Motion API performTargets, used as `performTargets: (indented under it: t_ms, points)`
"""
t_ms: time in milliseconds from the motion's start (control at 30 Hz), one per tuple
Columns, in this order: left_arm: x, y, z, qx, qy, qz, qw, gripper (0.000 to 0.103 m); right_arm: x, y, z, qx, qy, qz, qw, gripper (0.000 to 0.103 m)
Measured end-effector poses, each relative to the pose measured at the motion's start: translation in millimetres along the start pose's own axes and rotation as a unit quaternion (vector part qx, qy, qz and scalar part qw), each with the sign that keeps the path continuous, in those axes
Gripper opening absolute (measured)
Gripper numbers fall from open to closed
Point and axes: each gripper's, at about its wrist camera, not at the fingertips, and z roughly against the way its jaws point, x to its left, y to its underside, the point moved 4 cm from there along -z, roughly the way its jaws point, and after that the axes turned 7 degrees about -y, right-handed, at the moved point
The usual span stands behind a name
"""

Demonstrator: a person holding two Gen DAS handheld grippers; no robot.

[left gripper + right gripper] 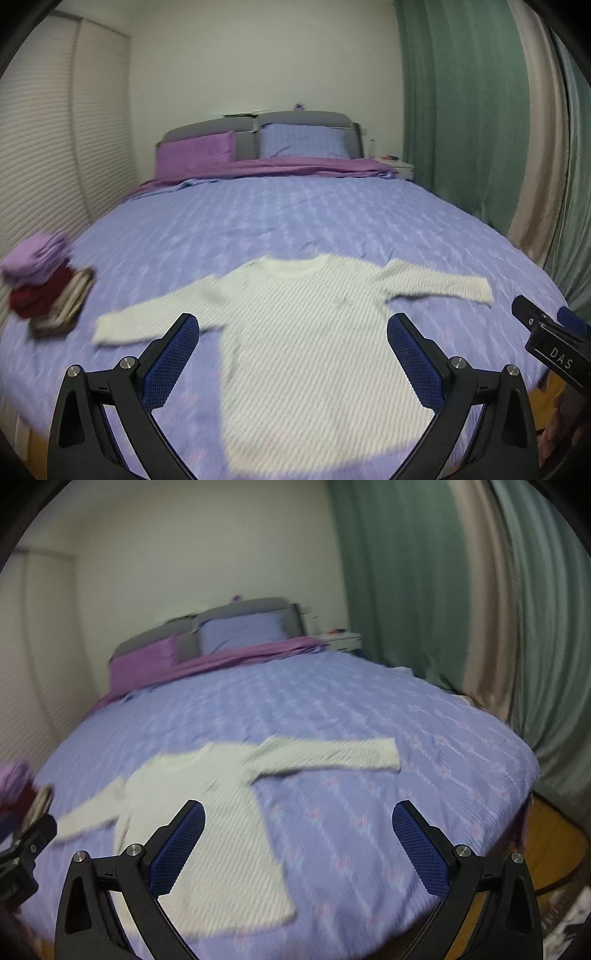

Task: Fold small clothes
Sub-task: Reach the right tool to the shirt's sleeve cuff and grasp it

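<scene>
Our white knit sweater (314, 332) spread flat near the foot edge of the bed (295, 221), sleeves out, our left gripper (291, 365) and right gripper (297, 845) above it, fingers wide, empty, folded clothes stack (44, 291) at the bed's left edge

a bed (295, 221) with a lavender patterned cover fills the room, its grey padded headboard (258, 127) against a plain pale wall (258, 55). a purple pillow (195, 151) and a lavender pillow (304, 142) lean on it. green curtains (461, 103) hang on the right, ribbed white wardrobe doors (55, 147) stand left, a white nightstand (400, 168) sits by the headboard, and wooden floor (554, 834) shows.
</scene>
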Motion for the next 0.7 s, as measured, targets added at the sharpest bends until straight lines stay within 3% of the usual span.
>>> performTargets:
  t_ms: [233,467,700]
  points:
    - [-85,-32,-100,0.034,0.017,-0.066,0.9971,0.103,-59,-18,-93,0.018,0.049,-0.069,0.996,0.102]
    - [-176,-26,-163,0.072,0.053,-0.120,0.9888,0.103,-117,-6,-154,0.038,0.062,-0.140,0.988,0.101]
    - [-230,-21,-194,0.075,0.060,-0.163,0.9819,0.103,-151,15,-209,0.074,0.024,-0.220,0.972,0.079]
